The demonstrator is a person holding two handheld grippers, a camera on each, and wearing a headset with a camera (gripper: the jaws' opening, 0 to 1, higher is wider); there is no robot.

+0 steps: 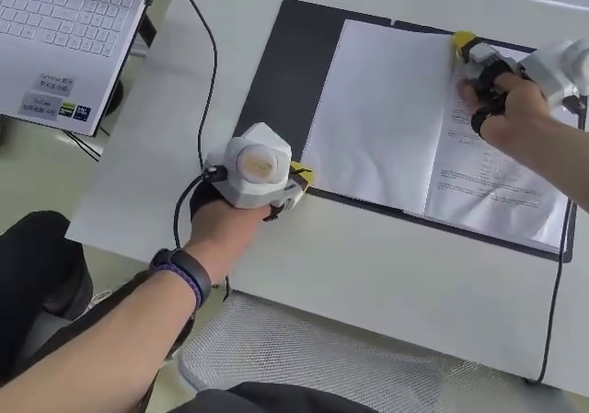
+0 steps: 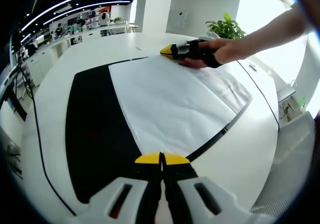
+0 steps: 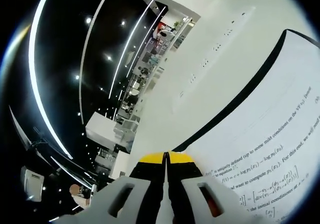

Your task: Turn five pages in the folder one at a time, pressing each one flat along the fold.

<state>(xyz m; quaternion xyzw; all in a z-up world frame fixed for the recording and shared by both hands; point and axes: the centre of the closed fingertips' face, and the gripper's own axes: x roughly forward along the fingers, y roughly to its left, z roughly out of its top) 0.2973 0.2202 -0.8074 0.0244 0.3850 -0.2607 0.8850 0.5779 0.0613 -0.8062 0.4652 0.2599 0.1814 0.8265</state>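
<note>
Folder (image 1: 276,82) open flat on white tabletop (image 1: 386,275); strip-lit office behind.
My left tool (image 2: 161,158) clenched at folder's near edge, right tool (image 3: 165,157) clenched at far edge; my right hand (image 1: 502,109) hides folder's far corner.

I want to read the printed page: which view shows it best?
The right gripper view: the printed page is close, its equations legible. The head view shows most of it, text tiny; the left gripper view shows it far off, faint.
</note>
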